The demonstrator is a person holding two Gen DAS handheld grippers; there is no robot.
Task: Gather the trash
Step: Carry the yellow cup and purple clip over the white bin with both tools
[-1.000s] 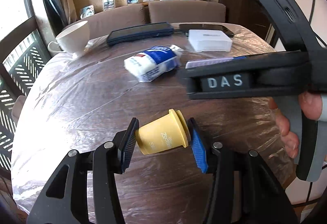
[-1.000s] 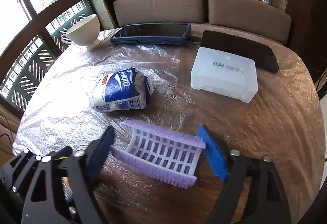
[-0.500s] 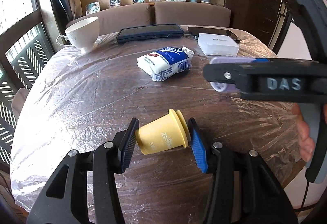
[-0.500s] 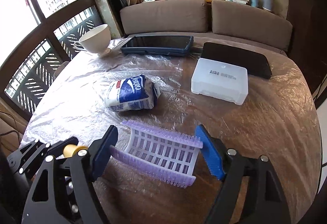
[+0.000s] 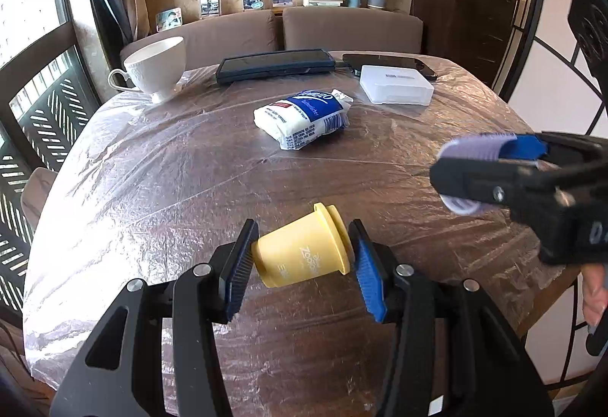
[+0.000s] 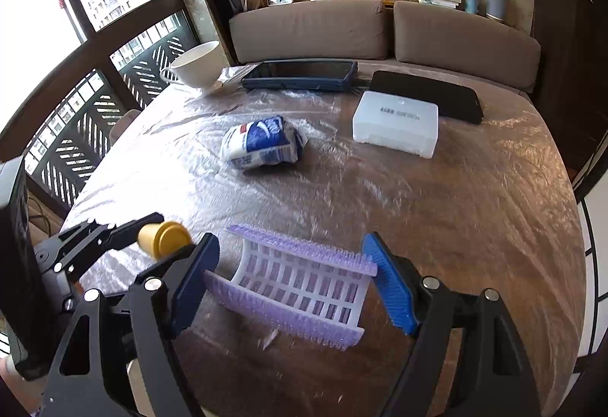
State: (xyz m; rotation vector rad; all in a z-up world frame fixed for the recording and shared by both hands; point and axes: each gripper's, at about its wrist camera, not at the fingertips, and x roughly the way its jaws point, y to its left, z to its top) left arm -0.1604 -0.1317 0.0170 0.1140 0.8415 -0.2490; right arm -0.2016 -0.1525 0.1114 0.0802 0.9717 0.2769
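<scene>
My left gripper is shut on a small yellow plastic cup, held on its side above the near part of the round table. The right gripper is shut on a purple and white plastic hair roller, lifted over the table's near right side. In the left wrist view that roller shows at the right, with the right gripper around it. The yellow cup appears at the lower left of the right wrist view. A blue and white tissue pack lies mid-table, beyond both grippers.
A white cup stands at the far left. A dark tablet, a black phone and a white box lie at the far side. Clear plastic film covers the table. A sofa stands behind it, a window railing at the left.
The right gripper with the roller has drawn back toward the near right edge and risen a little. The left gripper with the cup has stayed almost still.
</scene>
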